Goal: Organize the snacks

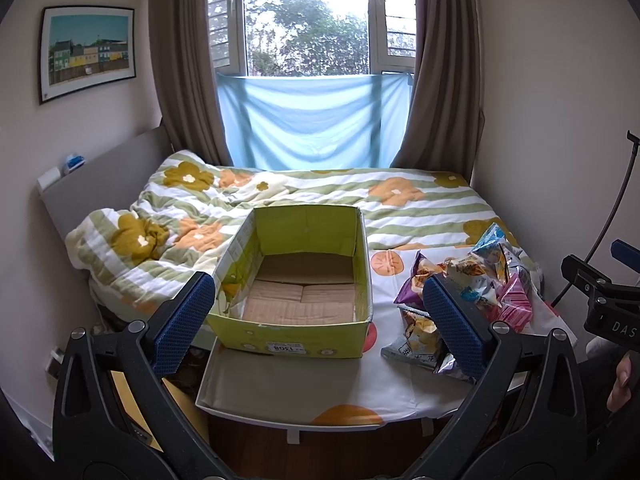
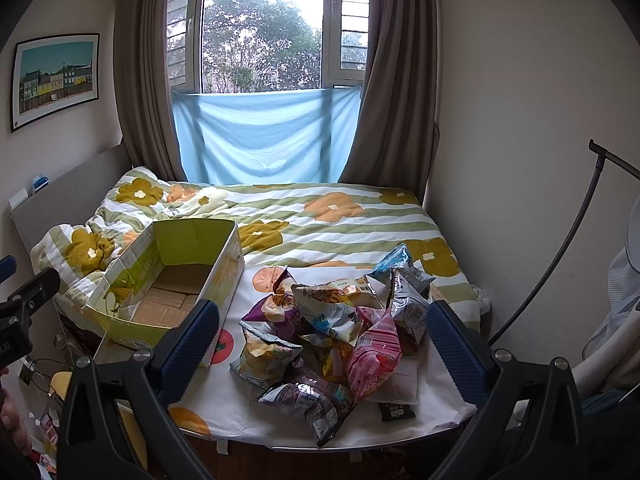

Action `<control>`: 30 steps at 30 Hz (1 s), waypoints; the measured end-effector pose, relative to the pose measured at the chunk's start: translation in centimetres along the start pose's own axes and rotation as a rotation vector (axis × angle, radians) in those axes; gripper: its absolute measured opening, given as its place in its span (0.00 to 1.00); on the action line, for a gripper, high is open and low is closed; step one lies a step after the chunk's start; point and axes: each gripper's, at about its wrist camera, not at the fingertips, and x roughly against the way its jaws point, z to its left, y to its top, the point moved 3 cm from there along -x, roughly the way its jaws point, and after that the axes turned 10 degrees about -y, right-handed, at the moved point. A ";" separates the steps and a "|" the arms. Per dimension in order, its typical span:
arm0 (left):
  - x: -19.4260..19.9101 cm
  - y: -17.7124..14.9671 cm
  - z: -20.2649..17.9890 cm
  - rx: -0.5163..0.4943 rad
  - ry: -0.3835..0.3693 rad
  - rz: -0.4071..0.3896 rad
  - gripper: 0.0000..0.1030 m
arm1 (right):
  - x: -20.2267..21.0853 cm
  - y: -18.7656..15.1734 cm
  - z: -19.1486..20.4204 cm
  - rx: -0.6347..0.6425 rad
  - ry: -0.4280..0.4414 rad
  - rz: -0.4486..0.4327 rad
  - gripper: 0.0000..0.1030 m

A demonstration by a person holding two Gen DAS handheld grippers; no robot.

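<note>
From the left wrist view, the left gripper (image 1: 318, 312) hovers over the near edge of the bed (image 1: 420, 204), its two blue-padded fingers (image 1: 182, 322) spread wide with nothing between them. Framed in that gap stands a yellow-green cardboard box (image 1: 298, 280), open at the top and empty, its bare brown floor showing. It sits on a white sheet with orange prints (image 1: 288, 384) that covers the near end of the bed, towards the near left corner. To the right of the box, near the bed's right edge, lies a pile of snack bags (image 1: 476, 280); the right-hand finger hides part of it. At the far right edge of the view the other gripper's black body (image 1: 604, 300) shows, with part of a hand (image 1: 620, 384) below it. A striped, flowered duvet (image 1: 256, 196) covers the rest of the bed up to a window (image 1: 308, 20) with brown curtains (image 1: 184, 60) and a light blue cloth (image 1: 316, 120) hung across its lower part.

From the right wrist view, the right gripper (image 2: 322, 344) is likewise wide open and holds nothing. Between its fingers, on the white sheet (image 2: 436, 384) at the near right part of the bed (image 2: 360, 224), the snack bags (image 2: 332, 332) lie heaped and overlapping: a pink one (image 2: 376, 352), a purple one (image 2: 276, 308), silver ones and a potato-chip bag (image 2: 264, 356) at the left of the heap. The box (image 2: 172, 280) stands just left of the pile, apart from it.
</note>
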 end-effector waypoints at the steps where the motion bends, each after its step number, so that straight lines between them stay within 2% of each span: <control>1: -0.1 0.0 0.0 0.001 -0.003 0.001 1.00 | -0.1 0.2 0.0 0.000 0.000 -0.002 1.00; 6: -1.1 0.4 -0.3 -0.011 -0.047 0.049 1.00 | -0.7 0.2 -0.9 -0.006 -0.018 0.009 1.00; 12: -4.8 -0.8 -2.1 -0.026 -0.194 0.145 1.00 | -2.0 -2.0 -3.4 -0.009 -0.059 0.067 1.00; 15: -7.3 -2.4 -3.6 -0.003 -0.230 0.218 1.00 | -3.9 -3.8 -5.1 -0.001 -0.068 0.118 1.00; 18: -9.4 -4.4 -5.8 0.030 -0.280 0.281 1.00 | -5.9 -5.2 -6.5 -0.012 -0.036 0.166 1.00; 22: -13.0 -7.3 -9.3 0.045 -0.289 0.372 1.00 | -9.2 -6.5 -7.9 0.003 0.031 0.199 1.00; 30: -19.5 -13.5 -14.0 0.153 -0.323 0.514 1.00 | -16.2 -8.2 -8.6 0.031 0.197 0.282 1.00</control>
